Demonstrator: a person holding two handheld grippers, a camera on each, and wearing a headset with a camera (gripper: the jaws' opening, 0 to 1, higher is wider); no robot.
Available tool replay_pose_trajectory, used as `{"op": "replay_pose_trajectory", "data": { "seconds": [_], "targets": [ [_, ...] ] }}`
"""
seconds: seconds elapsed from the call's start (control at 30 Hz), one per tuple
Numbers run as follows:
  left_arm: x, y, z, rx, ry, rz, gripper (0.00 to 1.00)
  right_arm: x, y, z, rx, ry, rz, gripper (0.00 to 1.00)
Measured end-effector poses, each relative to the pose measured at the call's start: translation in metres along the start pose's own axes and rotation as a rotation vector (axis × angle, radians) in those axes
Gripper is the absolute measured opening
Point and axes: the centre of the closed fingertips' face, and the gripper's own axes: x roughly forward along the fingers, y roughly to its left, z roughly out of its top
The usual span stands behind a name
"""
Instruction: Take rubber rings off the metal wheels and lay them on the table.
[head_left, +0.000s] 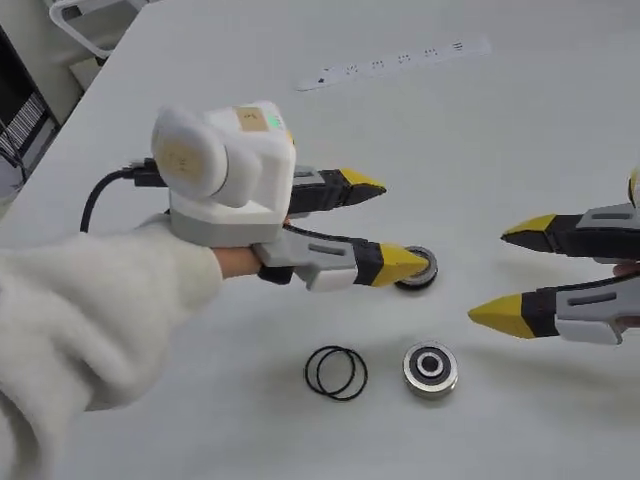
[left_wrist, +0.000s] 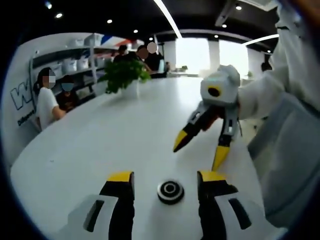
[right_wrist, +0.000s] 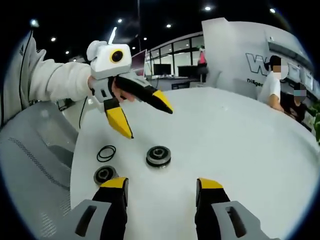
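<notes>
Here the left tool (head_left: 405, 225), jaws apart, has one metal wheel (head_left: 422, 276) between its tips; the right tool (head_left: 488, 274) is apart too. Two rubber rings (head_left: 336, 372) lie on the desk (head_left: 500, 120).

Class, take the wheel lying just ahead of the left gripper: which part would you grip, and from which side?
Probably across its outer rim, from above: the wheel lies flat on the table, its round edge free all around.

Rubber rings (head_left: 336, 372) flat, overlapping; near wheel (head_left: 431, 368) beside; far wheel (head_left: 420, 281) flat.
</notes>
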Motion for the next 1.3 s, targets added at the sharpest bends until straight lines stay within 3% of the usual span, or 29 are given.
{"op": "replay_pose_trajectory", "data": {
  "seconds": [0.13, 0.47, 0.7, 0.8, 0.83, 0.87, 1.07, 1.3],
  "targets": [
    [0.009, 0.001, -0.011, -0.009, 0.027, -0.005, 0.38, 0.0, 0.001, 0.0, 0.015, -0.006, 0.003, 0.48],
    [0.021, -0.005, -0.035, -0.009, 0.09, -0.018, 0.21, 0.002, -0.002, 0.0, 0.033, -0.011, -0.002, 0.46],
    [0.025, -0.006, -0.035, -0.039, 0.088, -0.01, 0.17, 0.007, 0.002, -0.002, 0.035, -0.002, 0.019, 0.43],
    [0.025, -0.008, -0.043, -0.026, 0.119, -0.015, 0.15, 0.01, 0.002, 0.001, 0.047, -0.015, 0.02, 0.41],
    [0.025, -0.009, -0.037, -0.031, 0.088, -0.018, 0.15, 0.012, 0.002, 0.002, 0.053, -0.021, 0.022, 0.4],
    [0.023, -0.009, -0.039, -0.055, 0.103, -0.016, 0.15, 0.013, 0.003, 0.003, 0.057, -0.026, 0.024, 0.39],
    [0.021, -0.01, -0.038, -0.06, 0.105, -0.014, 0.14, 0.027, 0.005, 0.003, 0.05, -0.01, 0.024, 0.32],
    [0.019, -0.025, -0.039, -0.04, 0.112, -0.055, 0.14, 0.037, 0.019, 0.0, 0.053, 0.005, 0.069, 0.28]
  ]
}}
